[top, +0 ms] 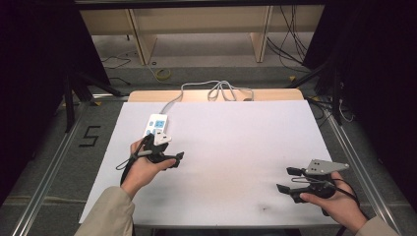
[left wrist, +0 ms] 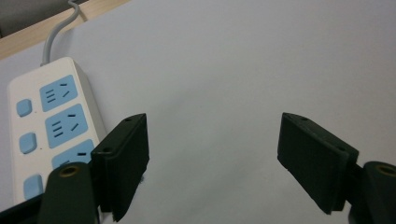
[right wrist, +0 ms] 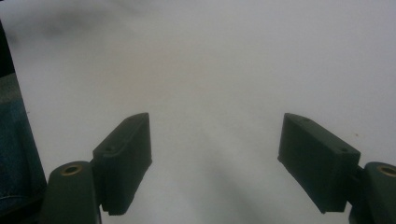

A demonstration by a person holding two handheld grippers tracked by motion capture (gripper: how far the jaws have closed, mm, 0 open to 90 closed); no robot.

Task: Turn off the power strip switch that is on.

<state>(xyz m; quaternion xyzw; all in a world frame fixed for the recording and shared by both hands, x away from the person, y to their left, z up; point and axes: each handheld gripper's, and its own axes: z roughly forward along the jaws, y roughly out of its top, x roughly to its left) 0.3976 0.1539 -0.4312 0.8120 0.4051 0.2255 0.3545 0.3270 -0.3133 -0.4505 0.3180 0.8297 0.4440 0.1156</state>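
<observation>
A white power strip (top: 156, 125) with blue sockets and blue switches lies on the white sheet at the table's back left, and its grey cable (top: 216, 88) runs off over the far edge. My left gripper (top: 176, 160) is just in front of the strip, open, with nothing between its jaws. In the left gripper view the power strip (left wrist: 51, 126) lies beside and behind the left jaw, and the left gripper (left wrist: 215, 154) looks onto bare sheet. My right gripper (top: 288, 180) rests at the front right, open and holding nothing. In its own view the right gripper (right wrist: 215, 158) faces plain white sheet.
The white sheet (top: 231, 147) covers a wooden table (top: 147, 96). Metal rails run along both sides, and a "5" mark (top: 90, 136) sits on the floor at the left. Wooden shelving and loose cables stand beyond the table. Blue fabric (right wrist: 14, 154) shows at the right gripper view's left edge.
</observation>
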